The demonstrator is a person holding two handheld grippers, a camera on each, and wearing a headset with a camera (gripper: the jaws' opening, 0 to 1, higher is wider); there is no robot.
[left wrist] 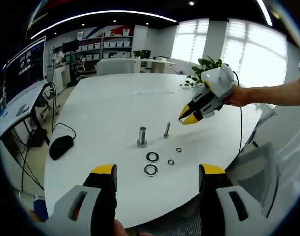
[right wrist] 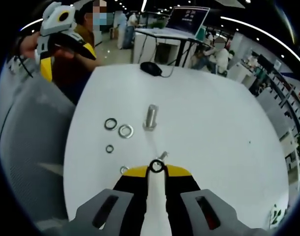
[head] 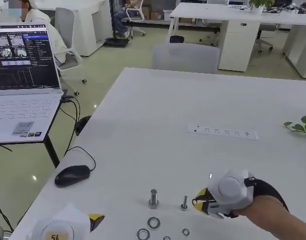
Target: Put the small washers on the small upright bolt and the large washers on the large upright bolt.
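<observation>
On the white counter [head: 193, 100], the grey large bolt [right wrist: 150, 117] stands upright at centre frame; the thin small bolt [right wrist: 162, 156] rises just above the right tool [right wrist: 156, 170], clenched on a ring-shaped small washer [right wrist: 156, 166]; the left tool [left wrist: 158, 170] gapes released

Pretty standard open-plan office. There's a big white table [head: 193, 110] up front with a grey chair [head: 185, 57] tucked in at its far edge, and more white desks [head: 228, 20] behind that. The floor [head: 100, 65] is a shiny pale beige. A laptop [head: 22, 60] sits open off to the left. The left gripper view has bright windows [left wrist: 191, 46], wall shelves [left wrist: 105, 44] and a long ceiling light strip [left wrist: 100, 12].
</observation>
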